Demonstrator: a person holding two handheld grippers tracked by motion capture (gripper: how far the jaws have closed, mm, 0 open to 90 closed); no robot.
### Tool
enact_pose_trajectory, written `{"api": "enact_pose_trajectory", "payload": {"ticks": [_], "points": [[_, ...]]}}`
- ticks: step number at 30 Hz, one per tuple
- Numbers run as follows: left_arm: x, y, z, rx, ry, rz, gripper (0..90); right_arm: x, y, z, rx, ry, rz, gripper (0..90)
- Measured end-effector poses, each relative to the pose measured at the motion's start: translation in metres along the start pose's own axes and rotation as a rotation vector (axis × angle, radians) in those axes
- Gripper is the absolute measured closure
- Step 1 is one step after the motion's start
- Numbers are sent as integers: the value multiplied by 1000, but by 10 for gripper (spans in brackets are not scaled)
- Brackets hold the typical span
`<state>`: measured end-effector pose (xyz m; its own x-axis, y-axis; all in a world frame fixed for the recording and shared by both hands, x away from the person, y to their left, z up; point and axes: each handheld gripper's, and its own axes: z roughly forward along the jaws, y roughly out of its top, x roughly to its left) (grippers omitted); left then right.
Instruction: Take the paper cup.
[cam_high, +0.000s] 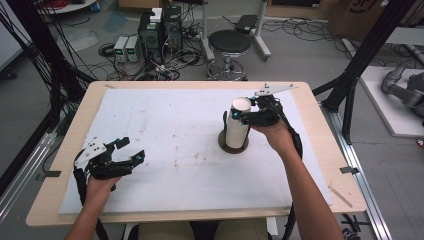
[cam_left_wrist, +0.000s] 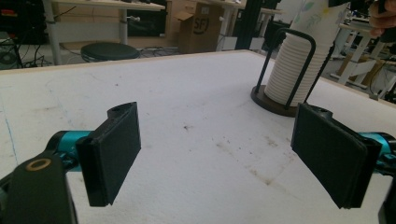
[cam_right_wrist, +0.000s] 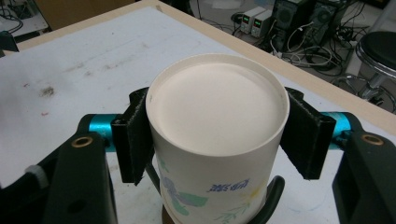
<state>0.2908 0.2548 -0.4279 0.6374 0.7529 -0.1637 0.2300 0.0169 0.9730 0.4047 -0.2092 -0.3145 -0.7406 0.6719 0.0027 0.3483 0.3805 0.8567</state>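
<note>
Top cup: a white paper cup with a blue and green flower print (cam_right_wrist: 215, 140) sits upside down, its flat bottom facing up, as the uppermost of the stack; in the high view it stands right of the worktop's middle (cam_high: 240, 111).
Cup stack: a tall column of white ribbed paper cups (cam_left_wrist: 294, 70) stands under the printed one, upright, nested one in another.
Holder: a round dark brown base with thin black wire hoops (cam_left_wrist: 280, 103) carries the stack; the hoops rise along the sides of the column.
Right tongs: the right tongs (cam_right_wrist: 217, 135) are clamped on the top cup just below its upturned bottom, one black pad (cam_right_wrist: 133, 140) pressed to one side of its wall, the other to the opposite side. The jaws are drawn in against the wall.
Right hand: the right hand (cam_high: 276, 136) holds its tool from the near right side of the stack, the grey three-cornered plate above it.
Left tongs: the left tongs (cam_left_wrist: 224, 156) stand wide apart with nothing between the pads, low over the foam; in the high view they lie near the front left of the worktop (cam_high: 131, 150), well apart from the stack.
Worktop: a light wooden worktop covered by a white foam sheet with faint brown stains (cam_high: 170, 150).
Behind: a black round stool (cam_high: 229, 42) stands on the floor past the far edge.
</note>
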Motion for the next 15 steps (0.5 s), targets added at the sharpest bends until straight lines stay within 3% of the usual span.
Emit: {"api": "enact_pose_trajectory", "payload": {"ticks": [9,15], "points": [[0,0,0,-1,-7,-3,159,-1,10,-10,-54,14,21,349],[0,0,1,-5,-12,-6,159,1,23,-22,-102,14,7,353]]}}
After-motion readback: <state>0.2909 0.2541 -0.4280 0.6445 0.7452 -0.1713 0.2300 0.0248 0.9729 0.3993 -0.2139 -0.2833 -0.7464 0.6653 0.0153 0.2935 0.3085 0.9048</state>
